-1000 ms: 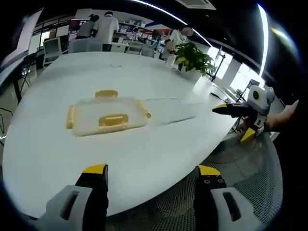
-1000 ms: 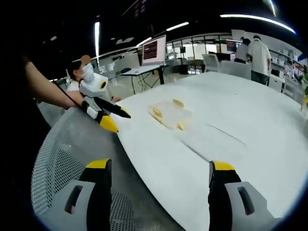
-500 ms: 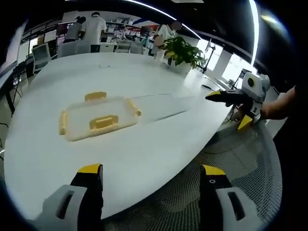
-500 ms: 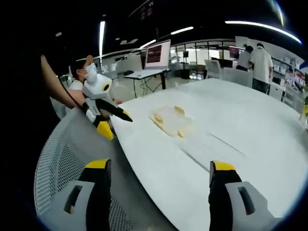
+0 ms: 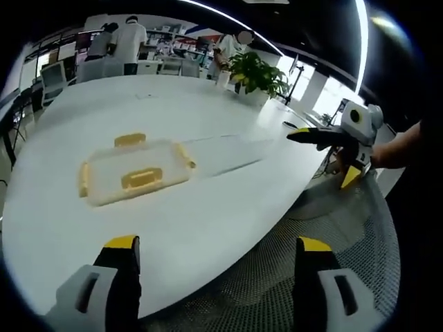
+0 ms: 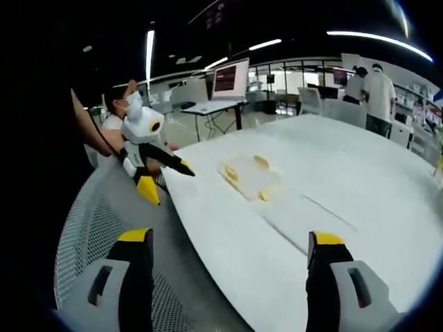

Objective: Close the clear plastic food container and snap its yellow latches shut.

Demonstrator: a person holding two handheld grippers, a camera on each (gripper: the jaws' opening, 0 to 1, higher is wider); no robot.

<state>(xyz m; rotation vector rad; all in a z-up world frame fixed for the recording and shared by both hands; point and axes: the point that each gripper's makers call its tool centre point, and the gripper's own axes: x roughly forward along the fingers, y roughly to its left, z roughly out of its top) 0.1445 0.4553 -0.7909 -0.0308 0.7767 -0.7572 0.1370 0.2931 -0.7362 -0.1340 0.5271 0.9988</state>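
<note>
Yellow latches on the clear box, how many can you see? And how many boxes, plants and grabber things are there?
Yellow latches: 4
Clear plastic food container: 1
Potted plant: 1
Hand-held grippers: 2, the left hand-held gripper and the right hand-held gripper
Total: 8

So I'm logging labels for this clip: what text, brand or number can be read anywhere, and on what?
None can be read.
Monitor: reddish screen content, too blurred to read.
Clear container and its yellow latches: no visible print.
Left gripper, right gripper: no markings legible.
</note>
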